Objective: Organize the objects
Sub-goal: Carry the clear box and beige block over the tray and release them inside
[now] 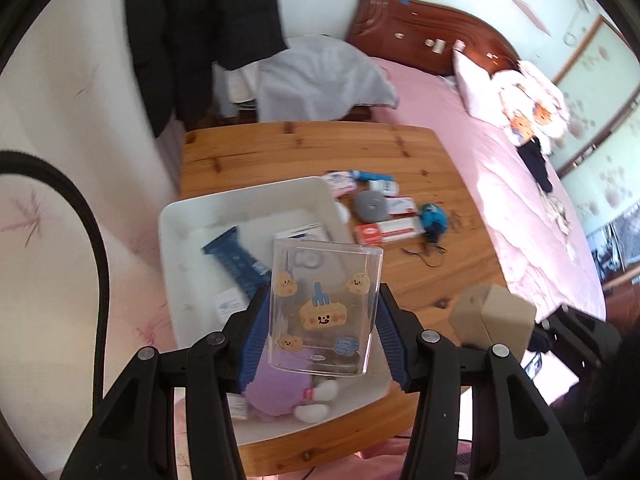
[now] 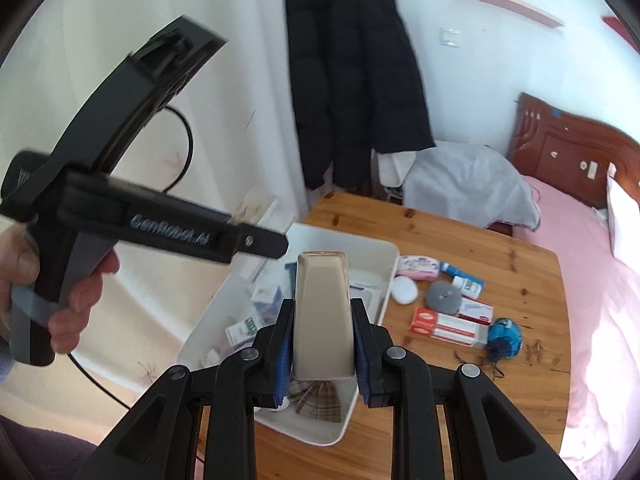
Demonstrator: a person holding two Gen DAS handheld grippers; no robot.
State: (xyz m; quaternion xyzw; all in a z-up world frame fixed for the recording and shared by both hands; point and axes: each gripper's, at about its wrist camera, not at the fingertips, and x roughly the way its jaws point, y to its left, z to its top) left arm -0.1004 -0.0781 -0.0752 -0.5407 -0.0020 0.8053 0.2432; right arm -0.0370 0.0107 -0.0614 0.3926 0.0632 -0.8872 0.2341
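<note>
Two handheld grippers over a wooden bench point(image 1: 248, 152) that carries a white bin point(image 1: 176, 216). The left gripper point(image 1: 320, 320) has its jaws closed on a clear plastic box point(image 1: 322, 304) printed with cartoon cheese figures, gripped by its two side walls and held upright above the near part of the white bin. The right gripper point(image 2: 322, 344) has its jaws closed on a beige case point(image 2: 322, 316), a tapered block standing on end between the blue pads point(image 2: 285, 354), above the bin's near corner; in the left wrist view the same beige case point(image 1: 494, 320) appears to the right of the bin, blurred. Inside the white bin lie a dark blue flat packet point(image 1: 236, 258), a white carton point(image 1: 306, 232), a lilac plush toy point(image 1: 280, 392) with white feet, and a piece of checked cloth point(image 2: 318, 398). On the bench just beyond the bin's right wall lie a grey round disc point(image 1: 371, 205), a red-and-white carton point(image 1: 390, 232), a ball of blue yarn point(image 1: 433, 218) with a loose dark thread, a white oval piece point(image 2: 404, 290), and a pink-and-white packet point(image 2: 416, 266). The left hand point(image 2: 76, 300) grips the handle of its tool, seen to the left of the bin in the right wrist view. A dark coat point(image 2: 352, 72) hangs on the wall behind the bench, and a bed point(image 1: 500, 184) with a pink cover stands along its right edge.
</note>
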